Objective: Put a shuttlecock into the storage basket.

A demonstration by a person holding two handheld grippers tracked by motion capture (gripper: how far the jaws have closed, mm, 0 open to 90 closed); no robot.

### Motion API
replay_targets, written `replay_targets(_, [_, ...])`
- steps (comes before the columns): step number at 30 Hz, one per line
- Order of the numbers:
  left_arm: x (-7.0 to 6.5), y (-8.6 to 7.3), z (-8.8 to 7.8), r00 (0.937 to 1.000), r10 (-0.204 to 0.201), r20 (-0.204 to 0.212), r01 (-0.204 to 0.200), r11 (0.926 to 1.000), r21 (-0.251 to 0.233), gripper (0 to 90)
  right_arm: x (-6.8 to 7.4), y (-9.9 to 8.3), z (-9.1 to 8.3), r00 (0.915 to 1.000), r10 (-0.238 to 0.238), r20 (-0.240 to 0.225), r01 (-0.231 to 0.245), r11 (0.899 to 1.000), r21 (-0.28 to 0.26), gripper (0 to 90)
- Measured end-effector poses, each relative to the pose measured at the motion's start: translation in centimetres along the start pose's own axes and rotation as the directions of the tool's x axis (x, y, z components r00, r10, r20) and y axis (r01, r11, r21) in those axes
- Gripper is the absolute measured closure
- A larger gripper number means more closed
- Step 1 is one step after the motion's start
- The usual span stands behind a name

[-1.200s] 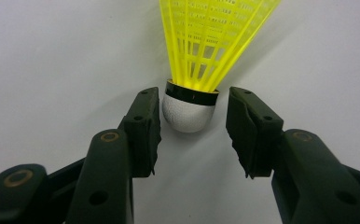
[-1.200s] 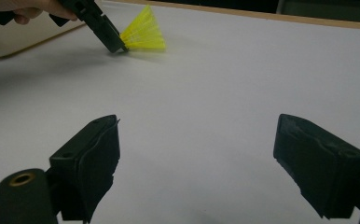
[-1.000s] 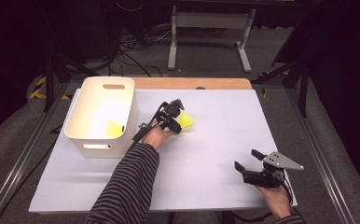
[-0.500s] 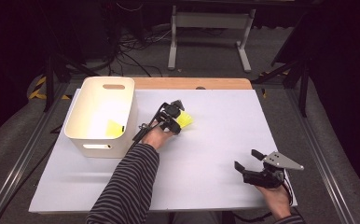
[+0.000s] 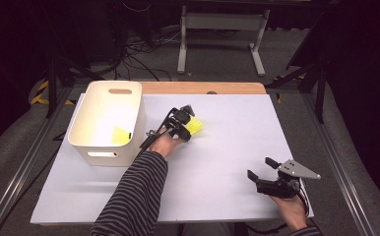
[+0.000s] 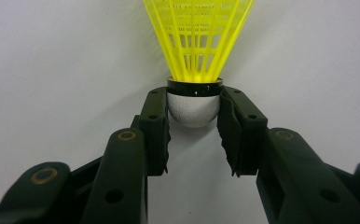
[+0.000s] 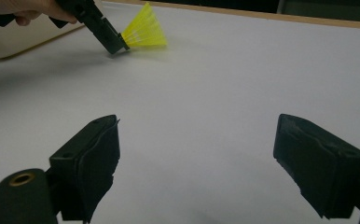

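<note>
We see a shuttlecock (image 6: 196, 56) with a yellow mesh skirt, black band and white rounded cork lying on the white surface (image 5: 237, 147) beside the bin (image 5: 107, 123). Our left tongs (image 6: 194, 123) have just closed onto its cork; our right tongs (image 7: 197, 168) stand wide apart, holding nothing.

We see the left gripper's jaws closed in on the shuttlecock.

Between the earlier pictures and now, the one change we can make out is at the left gripper (image 6: 193, 114): its jaws have just been closing, and in the left gripper view the two pads now press against either side of the white cork of the yellow shuttlecock (image 6: 194, 108), just below its black band, with the skirt pointing away from the jaws. In the high view we find this gripper (image 5: 187, 123) near the middle of the worktop, towards its far edge, with the shuttlecock (image 5: 195, 126) at its tips.
</note>
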State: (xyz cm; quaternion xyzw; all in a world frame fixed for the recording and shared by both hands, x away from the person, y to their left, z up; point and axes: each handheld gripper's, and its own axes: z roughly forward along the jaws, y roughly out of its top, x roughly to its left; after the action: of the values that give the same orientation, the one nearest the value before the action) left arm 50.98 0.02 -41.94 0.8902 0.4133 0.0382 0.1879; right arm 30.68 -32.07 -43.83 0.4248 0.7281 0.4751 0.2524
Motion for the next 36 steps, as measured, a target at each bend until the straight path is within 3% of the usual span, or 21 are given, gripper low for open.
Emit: replay_targets(36, [-0.1,-0.6,-2.6,0.9999,0.006,0.01,-0.006,1.0,-0.006,65.0,0.1,0.0,0.0,1.0,0.003,0.0,-0.003,1.0,-0.004,14.6])
